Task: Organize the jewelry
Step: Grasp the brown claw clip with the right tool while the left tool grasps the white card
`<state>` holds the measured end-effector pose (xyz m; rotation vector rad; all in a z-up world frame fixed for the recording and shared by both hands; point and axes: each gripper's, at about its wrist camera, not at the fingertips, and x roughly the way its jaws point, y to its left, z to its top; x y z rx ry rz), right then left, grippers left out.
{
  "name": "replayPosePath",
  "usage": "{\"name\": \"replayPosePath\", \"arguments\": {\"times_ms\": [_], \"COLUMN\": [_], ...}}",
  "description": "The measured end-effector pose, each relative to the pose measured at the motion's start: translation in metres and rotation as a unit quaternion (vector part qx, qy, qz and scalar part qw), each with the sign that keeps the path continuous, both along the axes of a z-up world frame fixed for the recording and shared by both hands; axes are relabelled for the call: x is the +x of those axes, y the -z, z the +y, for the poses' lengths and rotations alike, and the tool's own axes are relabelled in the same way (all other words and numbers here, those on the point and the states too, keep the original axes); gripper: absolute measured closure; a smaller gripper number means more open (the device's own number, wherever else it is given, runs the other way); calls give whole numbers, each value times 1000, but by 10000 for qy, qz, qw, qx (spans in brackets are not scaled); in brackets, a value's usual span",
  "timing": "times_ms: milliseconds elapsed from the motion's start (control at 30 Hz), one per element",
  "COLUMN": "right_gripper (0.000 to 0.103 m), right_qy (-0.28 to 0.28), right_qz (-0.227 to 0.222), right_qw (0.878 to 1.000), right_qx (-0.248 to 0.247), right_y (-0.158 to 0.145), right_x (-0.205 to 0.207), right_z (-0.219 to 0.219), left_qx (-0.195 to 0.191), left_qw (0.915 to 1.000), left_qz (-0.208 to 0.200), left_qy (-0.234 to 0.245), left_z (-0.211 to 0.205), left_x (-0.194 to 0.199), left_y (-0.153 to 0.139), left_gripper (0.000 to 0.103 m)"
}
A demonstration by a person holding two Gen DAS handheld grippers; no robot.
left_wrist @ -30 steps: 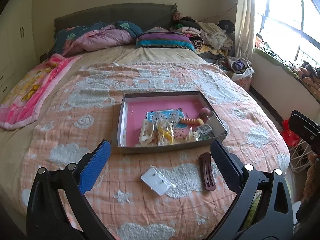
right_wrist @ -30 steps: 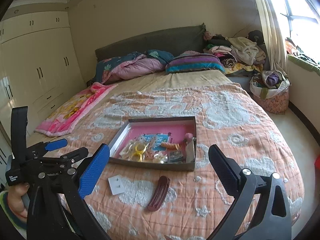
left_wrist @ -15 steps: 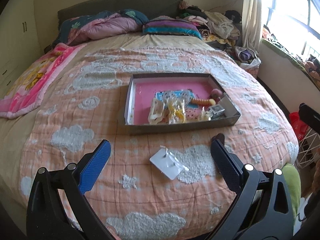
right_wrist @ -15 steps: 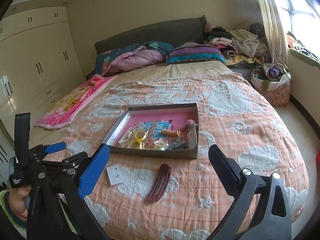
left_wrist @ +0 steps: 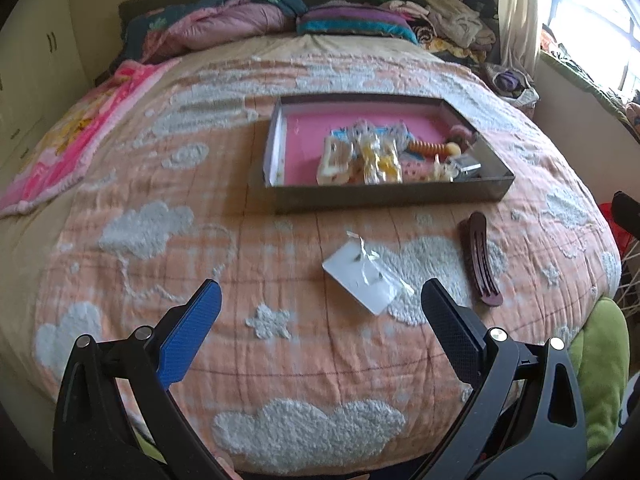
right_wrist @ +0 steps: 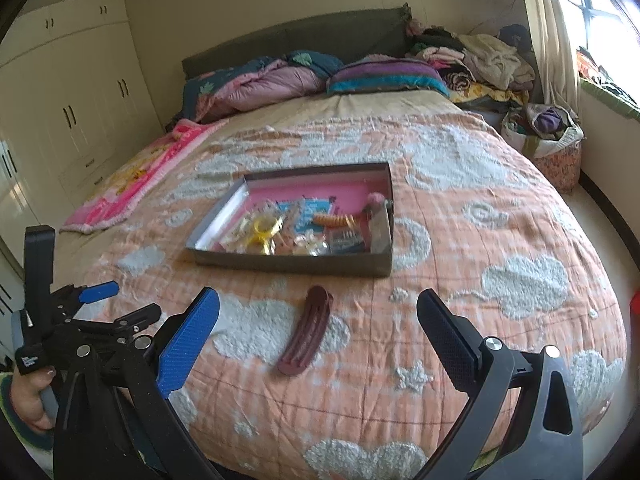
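A grey box with a pink floor [left_wrist: 308, 148] sits mid-bed and holds several hair clips and trinkets; it also shows in the right wrist view [right_wrist: 380, 196]. A white card with earrings in clear wrap [left_wrist: 362, 276] lies on the quilt in front of the box. A dark red hair clip [left_wrist: 480, 258] lies to its right, also in the right wrist view [right_wrist: 308, 330]. My left gripper [left_wrist: 316, 330] is open and empty, hovering just short of the card. My right gripper [right_wrist: 318, 332] is open and empty above the hair clip. The left gripper shows at lower left of the right wrist view [right_wrist: 100, 304].
An orange quilt with white clouds [left_wrist: 160, 220] covers the bed. Pillows and folded bedding [right_wrist: 304, 76] lie at the headboard, a clothes pile [right_wrist: 480, 56] at the far right. White wardrobes [right_wrist: 72, 100] stand to the left. A basket [right_wrist: 548, 136] sits by the window wall.
Both grippers have moved down and forward toward the quilt. The card and the hair clip now lie closer between the fingers. Both grippers stay open.
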<state>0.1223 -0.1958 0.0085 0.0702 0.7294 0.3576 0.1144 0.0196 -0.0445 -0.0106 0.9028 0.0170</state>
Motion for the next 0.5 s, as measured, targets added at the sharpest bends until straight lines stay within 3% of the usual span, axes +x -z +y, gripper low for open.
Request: {"name": "replayPosePath", "arguments": {"times_ms": [500], "right_gripper": [5], "right_qy": [-148], "right_qz": [833], "right_qw": [9961], "right_qx": [-238], "right_y": [75], "right_x": [16], "right_z": [13], "left_qx": [-408], "left_qw": [9979], "left_qz": [496], "left_qy": [-36], "left_z": [2], "left_x": [11], "left_y": [41], "left_gripper": [10]}}
